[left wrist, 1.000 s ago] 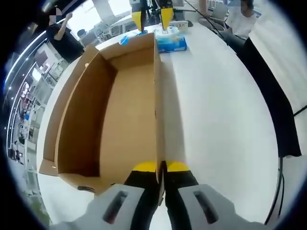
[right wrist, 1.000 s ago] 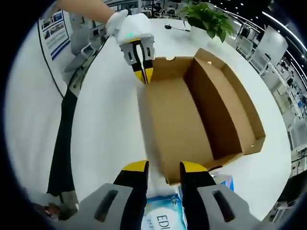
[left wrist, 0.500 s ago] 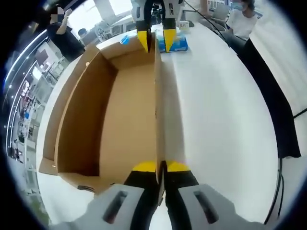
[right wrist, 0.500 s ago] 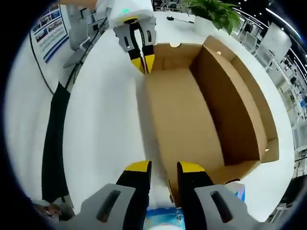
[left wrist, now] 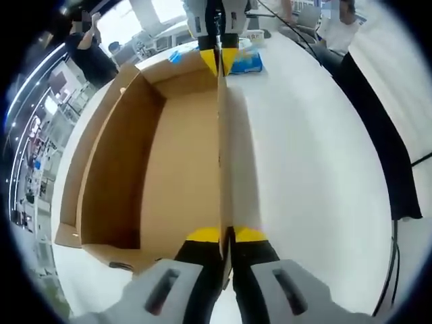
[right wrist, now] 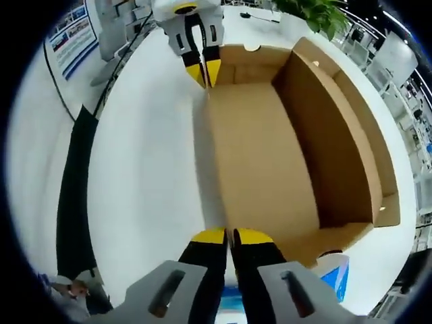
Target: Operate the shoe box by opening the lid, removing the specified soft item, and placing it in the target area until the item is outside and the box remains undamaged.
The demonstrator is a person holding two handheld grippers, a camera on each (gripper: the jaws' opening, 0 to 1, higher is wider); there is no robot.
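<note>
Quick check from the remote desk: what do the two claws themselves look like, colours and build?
Both match: the left claw and right claw each have two black fingers capped with yellow tips, rising from a light grey housing with a dark slot on each side. Seen from across in the right gripper view, the left claw's white body carries a small green light.

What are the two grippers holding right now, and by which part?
Both hold the cardboard box: the left gripper and right gripper each pinch the same long side wall's top edge, at opposite ends.
</note>
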